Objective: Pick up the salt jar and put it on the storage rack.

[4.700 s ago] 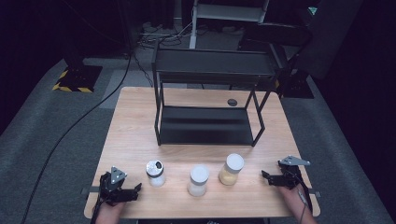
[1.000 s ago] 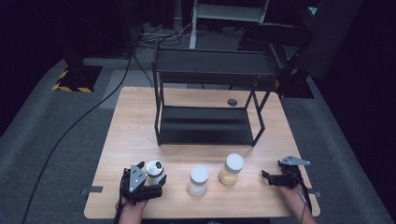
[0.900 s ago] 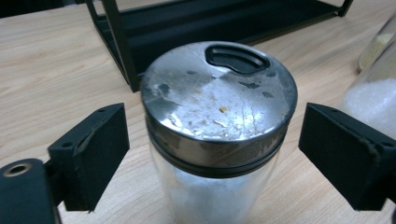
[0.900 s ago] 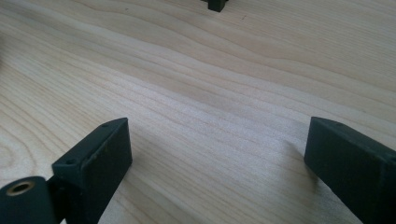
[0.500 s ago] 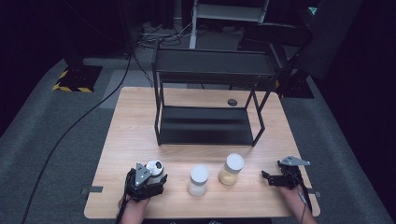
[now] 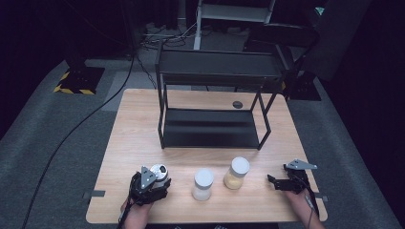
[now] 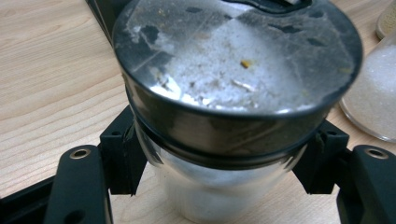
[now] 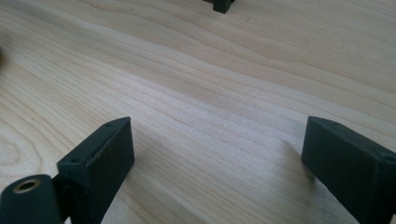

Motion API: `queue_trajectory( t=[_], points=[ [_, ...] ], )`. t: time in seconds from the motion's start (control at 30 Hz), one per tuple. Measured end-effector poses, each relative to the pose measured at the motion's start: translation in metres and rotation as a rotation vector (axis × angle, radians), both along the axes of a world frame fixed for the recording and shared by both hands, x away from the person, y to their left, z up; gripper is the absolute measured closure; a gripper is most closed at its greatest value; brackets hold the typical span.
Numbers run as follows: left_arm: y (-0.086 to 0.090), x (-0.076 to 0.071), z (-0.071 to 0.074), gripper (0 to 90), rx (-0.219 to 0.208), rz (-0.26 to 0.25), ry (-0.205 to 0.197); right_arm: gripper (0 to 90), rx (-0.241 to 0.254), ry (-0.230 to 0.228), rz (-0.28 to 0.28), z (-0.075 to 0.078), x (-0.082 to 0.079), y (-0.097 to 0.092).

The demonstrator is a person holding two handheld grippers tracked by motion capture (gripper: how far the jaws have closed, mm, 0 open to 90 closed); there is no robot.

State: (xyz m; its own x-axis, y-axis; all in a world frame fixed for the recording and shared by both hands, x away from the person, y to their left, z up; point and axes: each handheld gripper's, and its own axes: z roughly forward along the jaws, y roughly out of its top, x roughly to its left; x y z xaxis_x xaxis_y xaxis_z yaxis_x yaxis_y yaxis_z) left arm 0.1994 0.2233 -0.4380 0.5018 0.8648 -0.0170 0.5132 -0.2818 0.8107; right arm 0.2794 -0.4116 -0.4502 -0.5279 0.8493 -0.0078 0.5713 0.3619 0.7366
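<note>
The shaker with the metal lid stands near the front edge of the table, toward its front left corner, leftmost in a row of three containers. The left gripper pinches it: in the left gripper view both black jaws press against the glass body just under the lid, one on each side, having just closed in on it. The shaker looks upright and on the wood, not yet lifted.

Just beside it to the right stands a jar of white grains, and next to that a jar of yellowish powder, both with white caps. Behind the row, across the middle of the table, sits a black two-level rack, its shelves bare.

The right gripper rests near the front right corner, jaws spread with nothing but wood between them.

The step in hand appears to be the grasp of the shaker, now made. The next move probably calls for a straight lift, kept clear of the neighbouring jar, then a carry toward the rack.
</note>
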Motion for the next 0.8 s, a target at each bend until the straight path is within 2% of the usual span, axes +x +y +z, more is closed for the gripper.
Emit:
queue_trajectory(
  t=[0.23, 0.3, 0.5, 0.8],
  points=[
    [-0.002, 0.005, 0.009, 30.7, 0.000, -0.024, 0.010, 11.9, 0.003, -0.006, 0.000, -0.001, 0.000, 0.002],
    [0.001, 0.008, 0.011, 30.8, -0.021, -0.024, 0.017, 11.9, 0.003, -0.006, 0.003, -0.001, 0.000, 0.002],
    [0.000, 0.014, 0.024, 30.7, -0.008, -0.033, 0.005, 11.9, 0.004, -0.003, 0.021, 0.000, 0.000, 0.001],
    [0.003, 0.024, 0.039, 30.7, -0.016, -0.027, -0.004, 11.9, 0.005, -0.004, 0.023, 0.000, 0.000, 0.001]
  ],
)
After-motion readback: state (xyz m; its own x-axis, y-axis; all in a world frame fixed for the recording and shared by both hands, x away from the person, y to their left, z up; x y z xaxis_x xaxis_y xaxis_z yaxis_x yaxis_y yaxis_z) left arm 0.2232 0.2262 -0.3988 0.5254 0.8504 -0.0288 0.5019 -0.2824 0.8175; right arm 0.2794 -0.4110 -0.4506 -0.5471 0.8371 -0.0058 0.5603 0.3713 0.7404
